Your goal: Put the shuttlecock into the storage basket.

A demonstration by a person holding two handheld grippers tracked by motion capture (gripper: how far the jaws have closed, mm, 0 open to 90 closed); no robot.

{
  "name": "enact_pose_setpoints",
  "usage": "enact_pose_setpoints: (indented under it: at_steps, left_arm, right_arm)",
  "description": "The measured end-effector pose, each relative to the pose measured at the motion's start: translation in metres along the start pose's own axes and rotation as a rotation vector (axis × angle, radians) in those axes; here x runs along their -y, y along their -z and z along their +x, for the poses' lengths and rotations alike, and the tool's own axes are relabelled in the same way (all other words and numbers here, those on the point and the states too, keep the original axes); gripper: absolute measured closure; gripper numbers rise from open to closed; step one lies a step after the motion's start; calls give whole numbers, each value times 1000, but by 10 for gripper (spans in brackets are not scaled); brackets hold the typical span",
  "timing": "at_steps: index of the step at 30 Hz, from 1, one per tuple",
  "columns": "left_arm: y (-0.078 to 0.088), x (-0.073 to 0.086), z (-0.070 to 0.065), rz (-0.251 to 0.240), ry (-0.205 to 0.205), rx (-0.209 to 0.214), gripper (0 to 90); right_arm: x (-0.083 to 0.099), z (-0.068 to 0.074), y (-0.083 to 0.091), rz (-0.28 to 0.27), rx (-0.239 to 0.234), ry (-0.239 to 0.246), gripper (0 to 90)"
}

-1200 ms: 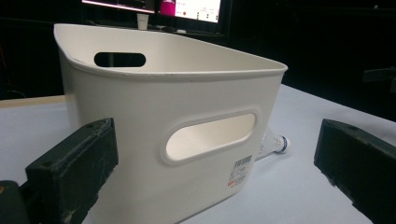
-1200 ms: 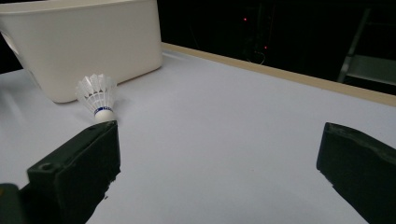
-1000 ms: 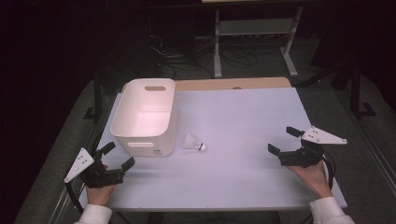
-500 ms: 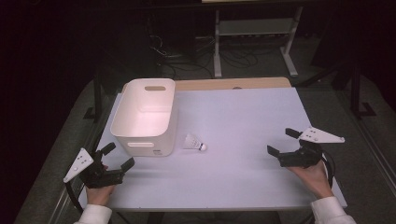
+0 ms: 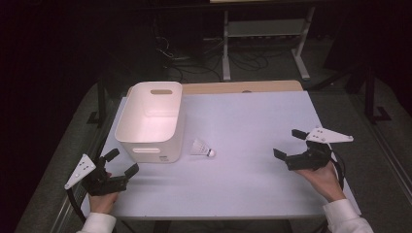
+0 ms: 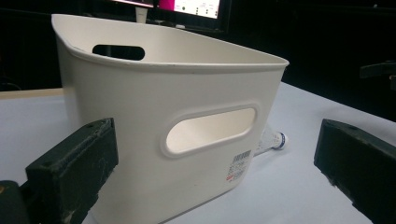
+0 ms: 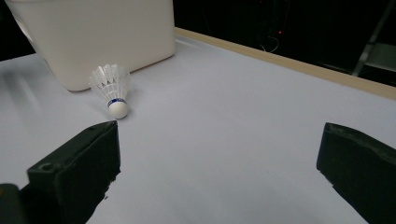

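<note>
From the high view we see a white table (image 5: 252, 116) with a white bin (image 5: 150, 121) standing at about ten o'clock from its centre. A shuttlecock (image 5: 202, 148) lies on its side just beside the bin's near right corner, at four o'clock from the bin, cork end pointing toward three o'clock. Our left gripper (image 5: 121, 163) sits at the table's seven o'clock corner, jaws spread wide and holding nothing, near the bin's front wall. Our right gripper (image 5: 290, 144) is out at four o'clock, well apart from the shuttlecock, jaws also wide and empty.

In the left gripper view we look between our two open jaws at the bin (image 6: 154, 121), which has a slot handle in its near wall. A small barcode label (image 6: 239, 165) sits at five o'clock from that handle; its print is too small for us to read. The shuttlecock (image 6: 271, 142) peeks out past the bin's right edge.

In the right gripper view our jaws stand wide apart. The shuttlecock (image 7: 112, 88) lies at eleven o'clock, a blue band above its white cork, with the bin (image 7: 93, 37) just behind it.
</note>
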State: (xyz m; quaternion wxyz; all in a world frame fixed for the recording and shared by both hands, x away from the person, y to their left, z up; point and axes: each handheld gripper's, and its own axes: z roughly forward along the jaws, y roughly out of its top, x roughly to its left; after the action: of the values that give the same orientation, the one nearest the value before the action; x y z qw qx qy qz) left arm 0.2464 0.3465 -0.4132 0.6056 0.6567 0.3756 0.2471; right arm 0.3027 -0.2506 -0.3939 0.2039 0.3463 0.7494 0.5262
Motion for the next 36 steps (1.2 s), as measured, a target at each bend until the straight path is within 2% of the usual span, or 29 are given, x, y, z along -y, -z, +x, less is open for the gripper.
enact_pose_setpoints:
  at_steps: [1, 6, 8, 11, 19, 22, 30, 36]
  left_arm:
    - [-1, 0, -1, -10, 13, 0, 0]
    - [0, 0, 0, -9, 20, 2, 0]
    - [0, 1, 0, -14, 35, -2, 0]
    - [0, 0, 0, -13, 35, -7, 0]
    - [-1, 0, -2, 7, 4, -7, 0]
    - [-1, 1, -3, 1, 10, -3, 0]
    - [-2, 1, -4, 6, -12, 2, 0]
    - [-2, 1, -5, 11, -15, 2, 0]
  right_arm:
    - [-1, 1, 0, 9, -3, -2, 0]
    - [-8, 4, -6, 36, -19, 14, 0]
    - [-10, 5, -8, 46, -25, 22, 0]
    - [-14, 7, -12, 55, -38, 30, 0]
    - [-23, 10, -21, 89, -59, 50, 0]
    - [-25, 11, -25, 100, -68, 55, 0]
    - [-28, 15, -36, 137, -99, 64, 0]
    - [-34, 19, -44, 154, -121, 97, 0]
